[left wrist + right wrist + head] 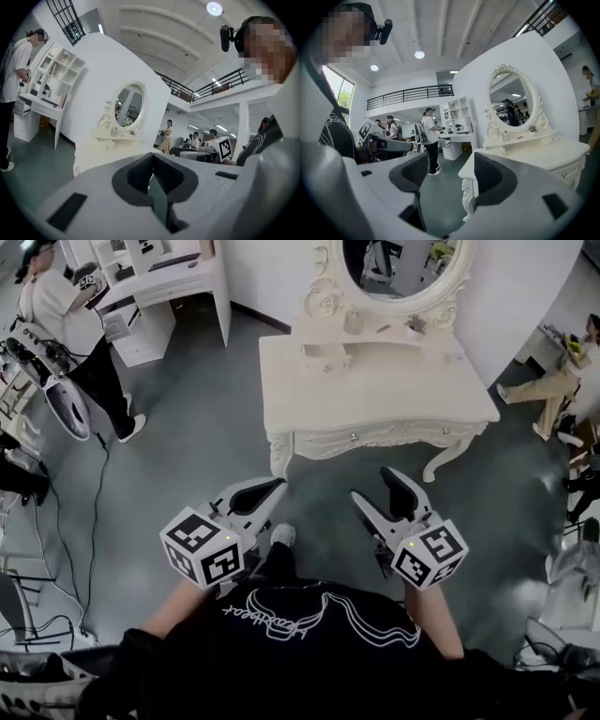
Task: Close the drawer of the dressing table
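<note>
My left tongs (270, 489) are clenched on nothing. My right tongs (373, 486) are released, their jaws wide and empty. Both hang just short of the white dressing table (375, 381), not touching its drawer (375, 438), whose front looks flush.

Your left tool (151, 161) fills the lower frame. Its dark ribbed pads (139, 173) are pressed together with nothing between them. Past its tip stands the white surface (108, 154) with an oval mirror (130, 104) in a carved frame, set against a curved white wall (93, 79). At far left a person in a white shirt (11, 70) stands beside a white shelving unit (44, 101). To the right, well beyond the wall, several people (166, 136) stand and sit.
</note>
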### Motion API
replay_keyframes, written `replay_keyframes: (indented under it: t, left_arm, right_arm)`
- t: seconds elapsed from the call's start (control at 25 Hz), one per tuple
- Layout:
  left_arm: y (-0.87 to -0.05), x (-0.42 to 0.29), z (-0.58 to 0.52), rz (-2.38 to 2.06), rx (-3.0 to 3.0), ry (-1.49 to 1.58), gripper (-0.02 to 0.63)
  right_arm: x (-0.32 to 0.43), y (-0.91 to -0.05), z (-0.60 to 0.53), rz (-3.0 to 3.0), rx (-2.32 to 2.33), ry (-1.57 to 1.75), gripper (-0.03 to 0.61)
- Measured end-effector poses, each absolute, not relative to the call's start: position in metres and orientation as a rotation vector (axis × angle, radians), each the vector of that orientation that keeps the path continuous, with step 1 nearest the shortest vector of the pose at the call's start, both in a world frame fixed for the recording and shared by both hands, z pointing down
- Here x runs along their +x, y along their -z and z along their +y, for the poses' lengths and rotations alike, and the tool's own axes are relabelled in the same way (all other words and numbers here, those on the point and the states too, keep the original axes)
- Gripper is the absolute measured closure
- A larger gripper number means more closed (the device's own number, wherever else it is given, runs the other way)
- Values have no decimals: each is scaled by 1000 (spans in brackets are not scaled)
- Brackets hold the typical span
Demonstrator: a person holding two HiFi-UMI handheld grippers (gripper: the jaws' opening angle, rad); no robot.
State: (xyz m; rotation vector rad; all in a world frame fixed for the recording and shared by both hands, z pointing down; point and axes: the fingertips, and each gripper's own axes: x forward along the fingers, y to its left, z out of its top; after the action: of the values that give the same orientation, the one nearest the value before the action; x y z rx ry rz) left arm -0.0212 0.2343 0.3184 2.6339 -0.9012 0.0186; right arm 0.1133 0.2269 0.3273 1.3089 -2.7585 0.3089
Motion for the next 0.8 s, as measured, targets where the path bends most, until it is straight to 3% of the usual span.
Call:
replay_keyframes:
  t: [0.8]
  left_arm:
    - [-350,-49,-27,-812,2602,-127,611]
  right_arm:
    - [86,-365,-15,-2582,1404,-489,295]
